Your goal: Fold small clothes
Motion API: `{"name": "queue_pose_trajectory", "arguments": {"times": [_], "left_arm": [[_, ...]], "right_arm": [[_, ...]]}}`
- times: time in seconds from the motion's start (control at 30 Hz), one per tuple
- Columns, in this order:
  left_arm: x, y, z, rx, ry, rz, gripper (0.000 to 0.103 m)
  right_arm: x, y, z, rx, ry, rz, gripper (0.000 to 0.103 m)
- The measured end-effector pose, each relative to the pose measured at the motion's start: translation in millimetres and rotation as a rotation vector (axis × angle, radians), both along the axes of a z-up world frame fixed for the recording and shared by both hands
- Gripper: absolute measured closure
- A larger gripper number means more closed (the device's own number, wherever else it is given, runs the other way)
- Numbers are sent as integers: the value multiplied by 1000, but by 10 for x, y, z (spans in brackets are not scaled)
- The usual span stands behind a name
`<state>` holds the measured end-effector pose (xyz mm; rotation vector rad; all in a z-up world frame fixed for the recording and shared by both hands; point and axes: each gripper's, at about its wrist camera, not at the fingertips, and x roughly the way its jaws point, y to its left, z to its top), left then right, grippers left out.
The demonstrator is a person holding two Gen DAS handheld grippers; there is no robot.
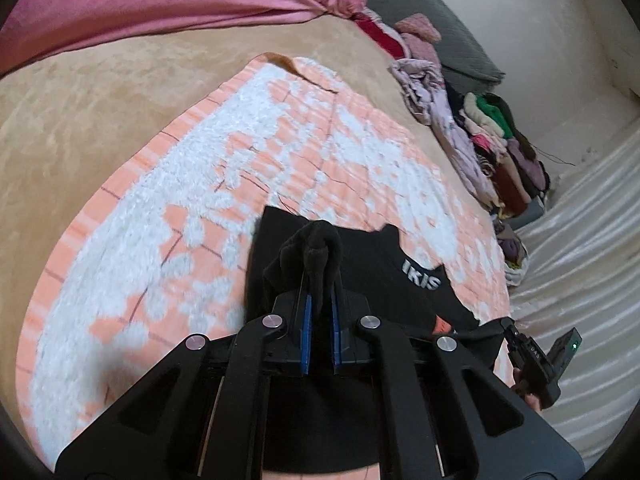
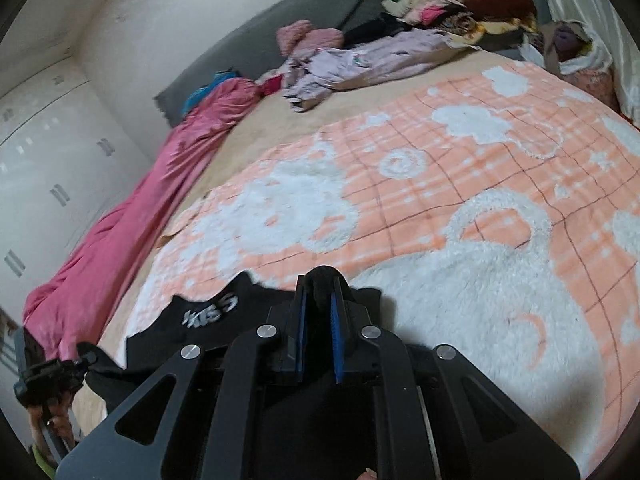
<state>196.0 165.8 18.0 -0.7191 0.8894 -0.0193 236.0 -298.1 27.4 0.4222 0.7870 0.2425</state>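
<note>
- One black garment (image 1: 400, 284) with white lettering, lying at about 6 o'clock on the blanket in both wrist views, stretched between the two tools.
- One peach-and-white plush blanket (image 1: 280, 152), spread flat over one tan bed cover (image 1: 100, 100); garment resting on its near edge.
- One pink quilt (image 1: 160, 4), bunched along the bed's far side, at 11 o'clock in the left wrist view and 9 o'clock in the right wrist view.
- One grey headboard cushion (image 2: 280, 28) at 12 o'clock in the right wrist view.
- One row of heaped mixed clothes (image 2: 440, 8), lilac, green, pink and dark red, running from 12 to 2 o'clock; single pieces too jumbled to count.
- One white wardrobe (image 2: 48, 152) at 9 o'clock, right wrist view; handles too blurred to count surely.
- Two grippers, one per hand.
- Left gripper (image 1: 316, 256): jaws narrow, blue pads nearly together, a bunched fold of the black garment pinched at the tips and bulging beyond them.
- Right gripper (image 2: 320, 284): jaws narrow too, a thick roll of the same black fabric clamped between the blue pads.
- Right gripper also seen at 4 o'clock in the left wrist view, low at the blanket's edge, touching the garment's other end; left gripper seen likewise at 8 o'clock in the right wrist view.
</note>
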Motion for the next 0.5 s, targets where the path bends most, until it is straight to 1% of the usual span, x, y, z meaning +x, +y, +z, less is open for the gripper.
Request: {"name": "queue_pose_trajectory", "arguments": {"times": [0.03, 0.1, 0.13, 0.23, 0.27, 0.3, 0.33, 0.4, 0.43, 0.47, 0.5], "left_arm": [[57, 27, -46, -6, 14, 13, 101], [122, 52, -102, 0, 28, 24, 96], [150, 71, -137, -1, 32, 30, 95], [142, 108, -177, -17, 22, 36, 93], [131, 117, -173, -18, 14, 39, 87], [105, 129, -162, -15, 3, 45, 72], [65, 155, -143, -10, -14, 53, 67], [-28, 232, -116, -23, -48, 69, 67], [-62, 259, -107, -25, -58, 73, 67], [-112, 289, -98, -20, -65, 79, 67], [-165, 305, -99, -15, -71, 79, 66]], "right_arm": [[38, 11, -21, -11, 7, -7, 94], [129, 14, -99, -24, 29, -26, 94], [177, 18, -155, -36, 49, -38, 94], [244, 0, -295, -36, 94, -68, 93], [241, -2, -317, -35, 97, -73, 92], [246, -9, -338, -30, 100, -77, 92], [246, -19, -353, -21, 101, -78, 91], [234, -26, -345, -13, 92, -76, 88], [231, -34, -334, -8, 86, -78, 79], [207, -49, -309, -14, 75, -91, 58], [175, -72, -270, -25, 56, -112, 52]]}}
